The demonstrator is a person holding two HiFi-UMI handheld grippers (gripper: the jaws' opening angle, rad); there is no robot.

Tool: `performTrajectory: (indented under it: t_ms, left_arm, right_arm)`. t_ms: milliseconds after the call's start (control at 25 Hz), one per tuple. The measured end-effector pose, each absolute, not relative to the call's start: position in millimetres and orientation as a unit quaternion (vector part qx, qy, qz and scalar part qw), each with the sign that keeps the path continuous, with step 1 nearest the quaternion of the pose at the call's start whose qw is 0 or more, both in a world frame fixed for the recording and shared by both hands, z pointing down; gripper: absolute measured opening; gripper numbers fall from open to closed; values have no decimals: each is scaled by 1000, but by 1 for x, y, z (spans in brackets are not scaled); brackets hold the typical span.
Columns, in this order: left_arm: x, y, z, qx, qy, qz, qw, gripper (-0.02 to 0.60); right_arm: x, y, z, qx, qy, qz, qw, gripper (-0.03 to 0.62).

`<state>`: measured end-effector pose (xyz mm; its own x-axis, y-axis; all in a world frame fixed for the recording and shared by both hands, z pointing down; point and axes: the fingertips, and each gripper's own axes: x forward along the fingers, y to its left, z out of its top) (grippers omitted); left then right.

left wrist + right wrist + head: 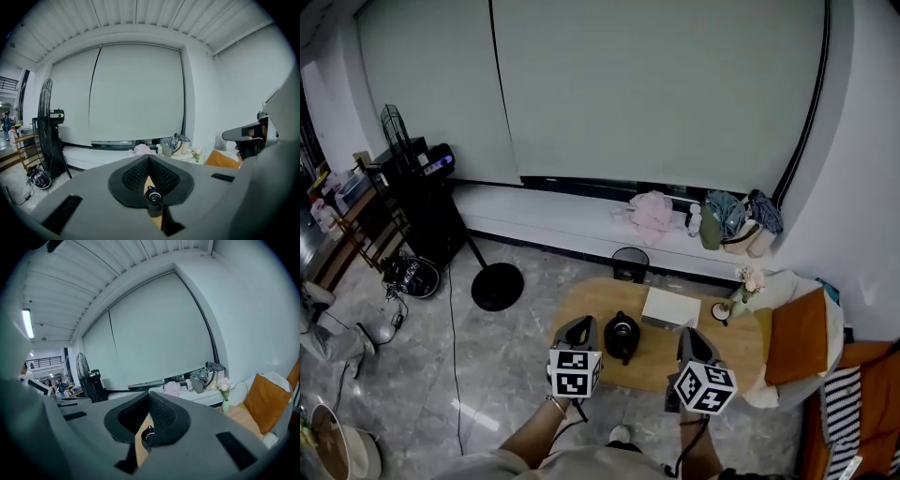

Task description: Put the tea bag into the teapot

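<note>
Head view: left hand-held gripper [579, 325] and right hand-held gripper [688, 336] clenched, empty, flanking black teapot [622, 336] on bench [741, 352].

The person holds both grippers side by side over the near edge of the counter [591, 298], jaws pointing away from the body. The left gripper [579, 324] [149, 158] has its jaws closed tip to tip, with nothing between them. The right gripper [688, 334] [149, 393] matches it, jaws together and empty. The left forearm [530, 433] and right forearm [698, 457] reach forward from below.
</note>
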<state>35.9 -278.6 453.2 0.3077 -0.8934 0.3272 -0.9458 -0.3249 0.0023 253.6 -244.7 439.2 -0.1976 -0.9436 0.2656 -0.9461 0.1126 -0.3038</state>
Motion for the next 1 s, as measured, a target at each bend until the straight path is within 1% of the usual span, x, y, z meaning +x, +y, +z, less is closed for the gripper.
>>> performTrajectory:
  t_ms: [240, 360, 560, 720, 1000]
  left_arm:
    - [42, -292, 465, 797, -578, 145, 96, 6]
    - [38, -298, 476, 795, -578, 152, 104, 6]
    - [26, -324, 482, 789, -583, 147, 127, 6]
    - [24, -330, 490, 790, -579, 155, 127, 6]
    - [15, -334, 516, 786, -574, 170, 154, 6]
  right_arm:
    - [246, -273, 446, 611, -763, 209, 32, 34]
    - [238, -284, 451, 604, -768, 210, 46, 34]
    - [225, -306, 448, 605, -764, 219, 39, 34]
    - [220, -312, 459, 604, -763, 225, 54, 34]
    - [204, -315, 483, 597, -759, 245, 84, 34]
